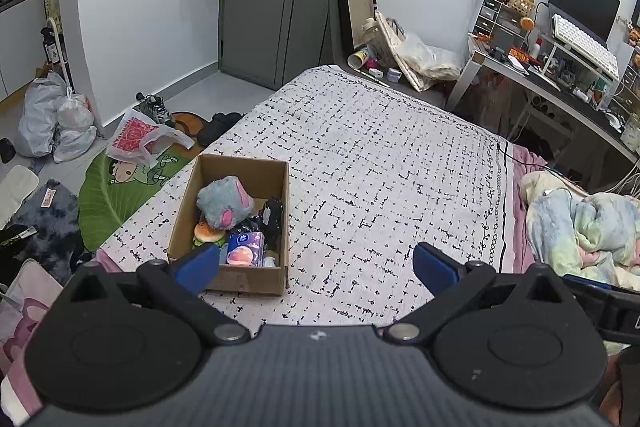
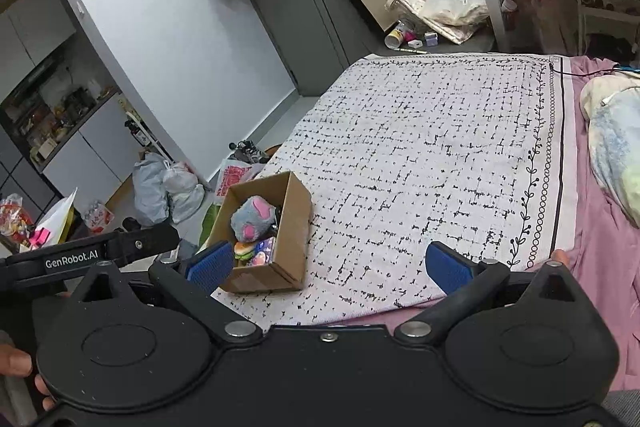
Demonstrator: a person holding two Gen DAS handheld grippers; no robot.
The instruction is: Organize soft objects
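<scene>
Ahead of the left claw [image 1: 316, 263], just beyond its left blue pad, an open brown cardboard box [image 1: 276, 187] sits on the bed's white quilt with a black broken-grid print [image 1: 380, 155], near the quilt's left edge. Inside it lie a fluffy grey-blue plush toy with pink patches [image 1: 224, 201], a squishy burger-shaped toy [image 1: 208, 233], a small purple box printed with a planet picture [image 1: 246, 247] and a dark furry item [image 1: 274, 217] that I cannot identify. The left claw is spread wide and grips nothing; it hangs above the bare quilt.

The right claw [image 2: 328, 263] is likewise spread wide and empty. From it the same cardboard box [image 2: 294, 223] lies ahead and to the left, partly behind its left pad, with the plush toy [image 2: 254, 219] showing on top. Far to the right of both claws a pastel tie-dye blanket [image 1: 584, 223] is bunched on the pink sheet.

The soft things look already gathered in the box, so the task seems close to done. If the blanket is next, the right claw is nearer: pinch a thick fold rather than a single layer, lift slowly so the cloth does not slip, and keep clear of the white cable lying across it.

Readable writing: "GenRobot.AI" on the black arm of the left claw in the right view. The red print on a plastic bag [image 1: 136, 139] on the floor is too warped to read.
</scene>
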